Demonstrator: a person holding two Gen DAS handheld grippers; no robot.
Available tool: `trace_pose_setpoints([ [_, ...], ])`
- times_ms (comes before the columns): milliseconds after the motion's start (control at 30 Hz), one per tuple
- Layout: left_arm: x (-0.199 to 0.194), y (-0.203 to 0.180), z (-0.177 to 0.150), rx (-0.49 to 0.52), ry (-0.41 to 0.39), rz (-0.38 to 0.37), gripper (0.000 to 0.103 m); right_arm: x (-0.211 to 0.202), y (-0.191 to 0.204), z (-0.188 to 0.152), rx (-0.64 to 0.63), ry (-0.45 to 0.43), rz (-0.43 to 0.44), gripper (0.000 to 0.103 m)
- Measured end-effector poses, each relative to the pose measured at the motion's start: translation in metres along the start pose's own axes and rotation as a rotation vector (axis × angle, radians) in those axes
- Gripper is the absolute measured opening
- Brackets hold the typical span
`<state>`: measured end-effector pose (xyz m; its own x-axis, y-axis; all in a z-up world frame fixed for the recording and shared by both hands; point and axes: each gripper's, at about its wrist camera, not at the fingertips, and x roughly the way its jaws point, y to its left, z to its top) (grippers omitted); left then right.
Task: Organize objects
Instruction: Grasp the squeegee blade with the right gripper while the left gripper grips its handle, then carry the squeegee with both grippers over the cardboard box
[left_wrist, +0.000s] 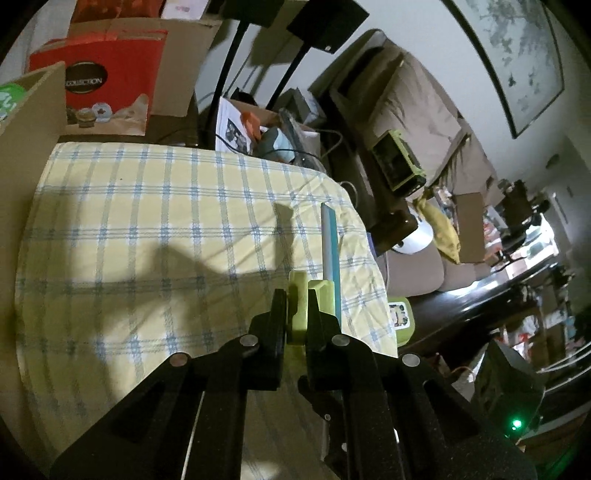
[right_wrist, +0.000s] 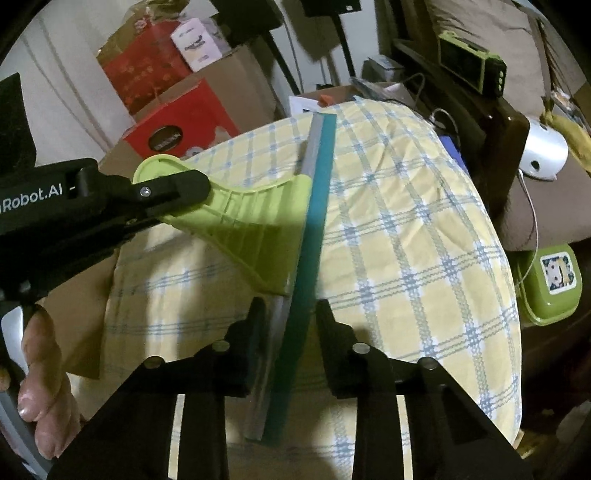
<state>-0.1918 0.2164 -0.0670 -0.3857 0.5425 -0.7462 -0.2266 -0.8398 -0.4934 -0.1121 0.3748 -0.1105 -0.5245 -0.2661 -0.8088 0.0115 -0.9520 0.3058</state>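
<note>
- Left wrist view shows our left gripper clamped tight on the lime-green plastic handle of a squeegee, its grey-and-teal rubber blade pointing away from us
- Under it we see the yellow cloth with blue checks covering the table; the squeegee hangs over the cloth's right side, near that edge
- From the right wrist view, our right gripper has its black fingers on either side of the blade; we cannot tell whether the pads press on it
- There the left gripper comes in from the left edge, closed on the rounded end of the handle
- A hand shows at the lower left corner
- Beyond the cloth's far edge stands a red cardboard box
</note>
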Motion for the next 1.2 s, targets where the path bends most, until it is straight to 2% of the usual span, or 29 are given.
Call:
trace_pose_setpoints([
  [200, -0.036, 0.008, 0.000, -0.017, -0.046, -0.014, 0.008, -0.020, 0.027, 0.002, -0.053, -0.019, 0.024, 0.024],
  [367, -0.076, 0.019, 0.001, -0.022, -0.103, -0.006, 0.008, -0.036, 0.065, 0.002, -0.151, -0.042, 0.023, 0.024],
  [533, -0.123, 0.038, 0.000, -0.040, -0.167, 0.009, 0.008, -0.047, 0.103, 0.007, -0.197, -0.046, 0.107, 0.024],
  [867, -0.217, 0.102, -0.005, -0.114, -0.306, 0.080, 0.008, -0.050, 0.209, 0.016, -0.335, -0.045, 0.206, 0.024],
  [1200, -0.262, 0.172, -0.013, -0.216, -0.369, 0.149, 0.008, -0.022, 0.286, 0.014, -0.423, 0.015, 0.290, 0.024],
])
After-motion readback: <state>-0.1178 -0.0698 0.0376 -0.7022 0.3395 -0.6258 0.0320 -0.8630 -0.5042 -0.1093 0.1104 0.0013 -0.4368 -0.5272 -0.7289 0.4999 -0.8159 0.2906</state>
